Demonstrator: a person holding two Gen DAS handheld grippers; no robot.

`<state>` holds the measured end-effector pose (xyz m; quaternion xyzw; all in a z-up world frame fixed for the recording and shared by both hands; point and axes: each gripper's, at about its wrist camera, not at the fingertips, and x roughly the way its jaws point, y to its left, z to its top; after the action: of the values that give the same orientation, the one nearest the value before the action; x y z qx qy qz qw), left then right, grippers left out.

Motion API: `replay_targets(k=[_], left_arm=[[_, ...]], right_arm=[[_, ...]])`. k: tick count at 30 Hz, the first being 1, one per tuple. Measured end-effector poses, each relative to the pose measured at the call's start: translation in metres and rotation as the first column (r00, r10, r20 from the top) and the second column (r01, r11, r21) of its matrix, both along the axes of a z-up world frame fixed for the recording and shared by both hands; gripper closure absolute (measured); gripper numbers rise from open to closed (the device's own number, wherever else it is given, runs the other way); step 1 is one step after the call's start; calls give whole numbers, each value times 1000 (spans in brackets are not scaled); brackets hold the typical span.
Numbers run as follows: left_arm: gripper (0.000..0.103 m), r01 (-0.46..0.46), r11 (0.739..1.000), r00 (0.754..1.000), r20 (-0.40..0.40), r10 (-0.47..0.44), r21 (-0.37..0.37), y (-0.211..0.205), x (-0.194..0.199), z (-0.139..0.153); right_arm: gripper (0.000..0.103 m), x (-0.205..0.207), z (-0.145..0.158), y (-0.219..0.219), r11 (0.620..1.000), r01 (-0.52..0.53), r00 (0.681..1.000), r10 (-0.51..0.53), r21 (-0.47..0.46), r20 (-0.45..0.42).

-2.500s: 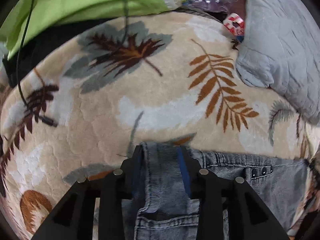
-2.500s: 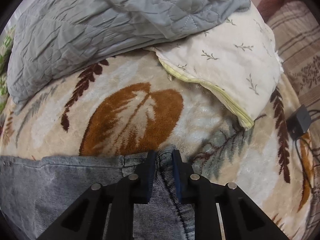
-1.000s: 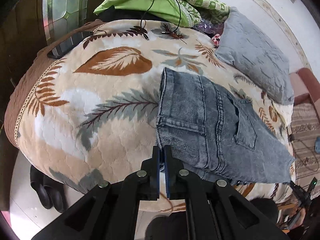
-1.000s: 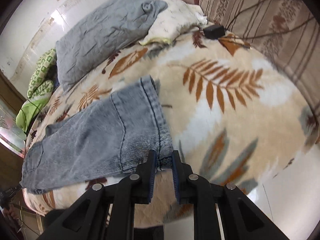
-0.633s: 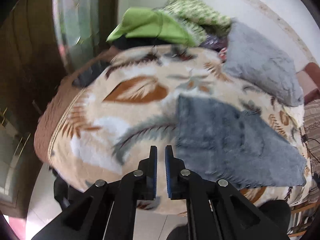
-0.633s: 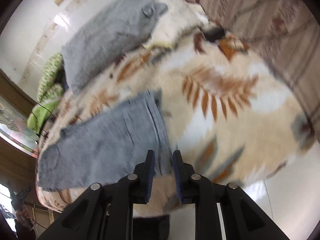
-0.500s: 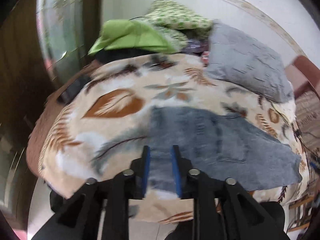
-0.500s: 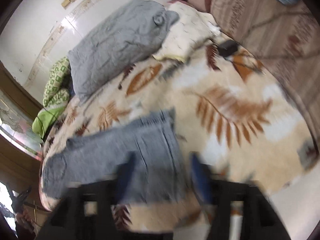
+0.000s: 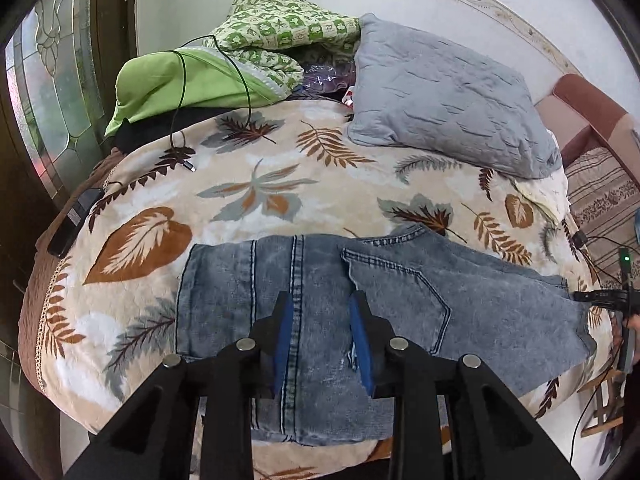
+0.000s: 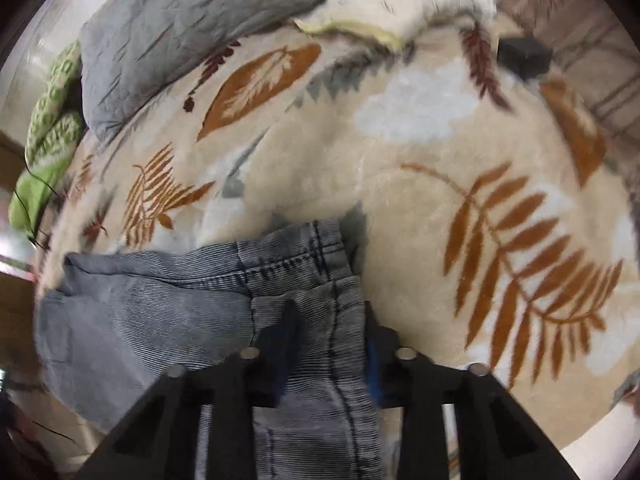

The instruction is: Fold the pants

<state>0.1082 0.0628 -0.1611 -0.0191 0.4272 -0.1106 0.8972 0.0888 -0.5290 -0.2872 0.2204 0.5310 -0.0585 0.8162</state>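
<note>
Jeans lay folded lengthwise on bed, cross folds left; left gripper jaws apart, empty; right gripper jaws closing around hem at six o'clock.

I find no readable text from here; no label, brand, number or sign shows on anything in either wrist view.

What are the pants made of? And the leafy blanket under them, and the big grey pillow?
The pants look like denim: faded blue-grey, with thick stitched seams and a sewn-on back pocket. The leafy blanket looks like soft plush fleece, because its surface is fuzzy and matte with shallow quilted dimples. The grey pillow seems to have a thin woven cover, quilted and crinkled; whether it is cotton or polyester cannot be told.
</note>
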Motion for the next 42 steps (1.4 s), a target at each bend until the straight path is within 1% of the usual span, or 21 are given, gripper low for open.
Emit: replay_targets(k=[1, 3, 5, 8, 9, 11, 14, 15, 17, 19, 21, 23, 25, 27, 30, 33, 36, 37, 38, 40, 42], left_arm=[[74, -1, 1000, 1000, -2, 1, 5, 0, 1, 0], [74, -2, 1000, 1000, -10, 2, 10, -1, 2, -1], [74, -2, 1000, 1000, -10, 2, 11, -2, 3, -1], [73, -1, 1000, 1000, -12, 1, 11, -7, 6, -2], [73, 0, 1000, 1000, -18, 0, 5, -10, 9, -4], [73, -2, 1000, 1000, -24, 1, -5, -13, 16, -9], [73, -6, 1000, 998, -61, 5, -12, -18, 28, -19], [73, -6, 1000, 998, -70, 5, -15, -18, 30, -21], [72, -9, 1000, 996, -90, 8, -14, -20, 36, -26], [67, -2, 1000, 995, -100, 0, -19, -24, 42, -29], [63, 5, 1000, 996, -90, -7, -22, -32, 48, -29], [61, 23, 999, 996, -88, -24, -22, -43, 54, -30], [61, 39, 999, 995, -92, -42, -33, -55, 59, -32], [61, 36, 998, 994, -100, -40, -44, -61, 61, -37], [61, 27, 997, 992, -121, -36, -74, -59, 55, -47], [61, 34, 998, 992, -116, -41, -61, -54, 40, -52], [61, 107, 994, 992, -63, -107, -11, -58, 14, -49], [58, 136, 991, 990, -43, -135, 7, -62, 6, -49], [52, 161, 987, 986, -33, -161, 13, -65, 0, -49], [47, 208, 978, 978, -19, -208, 9, -73, -10, -51], [46, 257, 966, 966, -12, -257, 7, -84, -16, -54]], right_arm=[[90, -3, 7, 1, 1000, -4, 999, 4, -1, 36], [91, -8, 23, 2, 1000, 0, 995, 2, -26, 97], [91, -15, 47, 2, 999, 17, 980, -9, -36, 201], [91, -21, 64, 1, 997, 54, 954, -38, -48, 296], [91, -18, 61, 2, 996, 66, 952, -43, -63, 304], [91, -4, 37, 0, 992, 87, 966, -61, -92, 250], [89, 7, -10, -16, 992, 130, 982, -128, -5, 136], [83, 5, -20, -22, 988, 155, 981, -156, 22, 116], [73, -10, -17, -30, 973, 228, 962, -232, 45, 145], [73, -21, -4, -37, 958, 286, 945, -283, 5, 164], [73, -33, 15, -39, 949, 316, 927, -306, -9, 216], [73, -37, 36, -26, 964, 266, 928, -256, 1, 272], [73, -30, 53, 2, 988, 152, 946, -146, 3, 289], [73, -17, 63, 41, 1000, 27, 952, -26, 2, 305], [73, 14, 69, 118, 979, -202, 933, 186, 19, 308], [73, 42, 71, 197, 925, -378, 879, 350, 26, 323], [73, 76, 72, 263, 858, -514, 807, 486, -8, 337], [73, 86, 71, 282, 832, -555, 778, 525, -16, 344], [73, 96, 68, 295, 810, -586, 756, 557, -22, 343], [73, 113, 60, 324, 764, -641, 716, 630, -74, 301], [73, 122, 50, 346, 732, -669, 693, 677, -131, 248]])
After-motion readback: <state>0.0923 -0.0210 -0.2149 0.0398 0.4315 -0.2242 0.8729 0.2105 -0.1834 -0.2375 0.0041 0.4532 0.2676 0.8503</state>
